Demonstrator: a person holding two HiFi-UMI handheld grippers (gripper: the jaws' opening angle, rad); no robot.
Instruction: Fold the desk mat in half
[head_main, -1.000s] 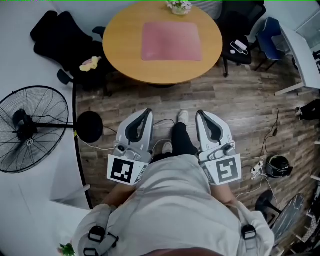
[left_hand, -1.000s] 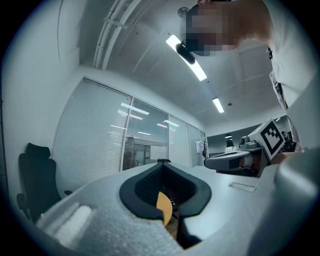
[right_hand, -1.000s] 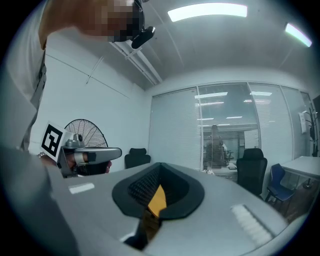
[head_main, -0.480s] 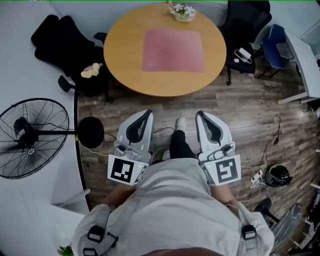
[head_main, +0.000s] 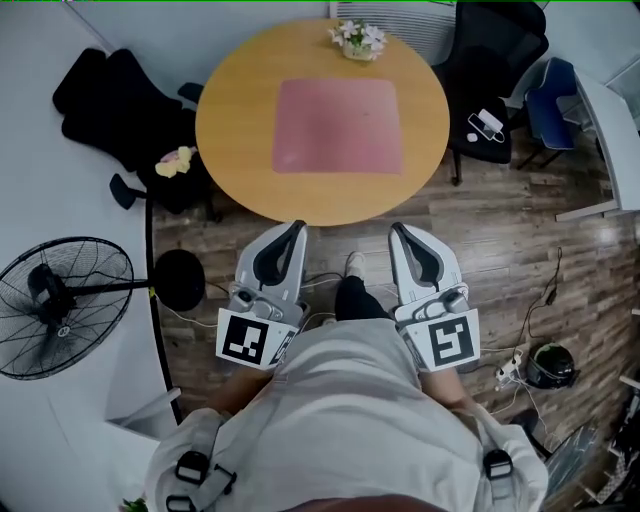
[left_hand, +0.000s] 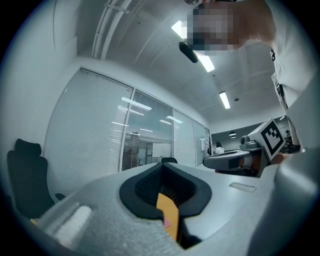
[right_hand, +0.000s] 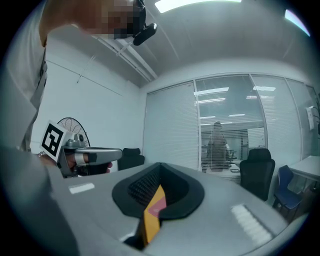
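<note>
Only the head view shows the whole pink rectangular desk mat (head_main: 338, 125). It lies flat and unfolded at the middle of the round wooden surface (head_main: 225, 110), at 12 o'clock, with its long axis running 9 to 3 o'clock. The gripper views catch just a sliver of wood and pink low between the jaws.

The left gripper (head_main: 294, 231) and right gripper (head_main: 397, 231) point toward 12 o'clock, tips near the surface's 6 o'clock edge and apart from the mat. Each has its jaws pressed together on nothing.

The right gripper view alone shows a person (right_hand: 218, 142) behind a glass wall (right_hand: 235, 115).
</note>
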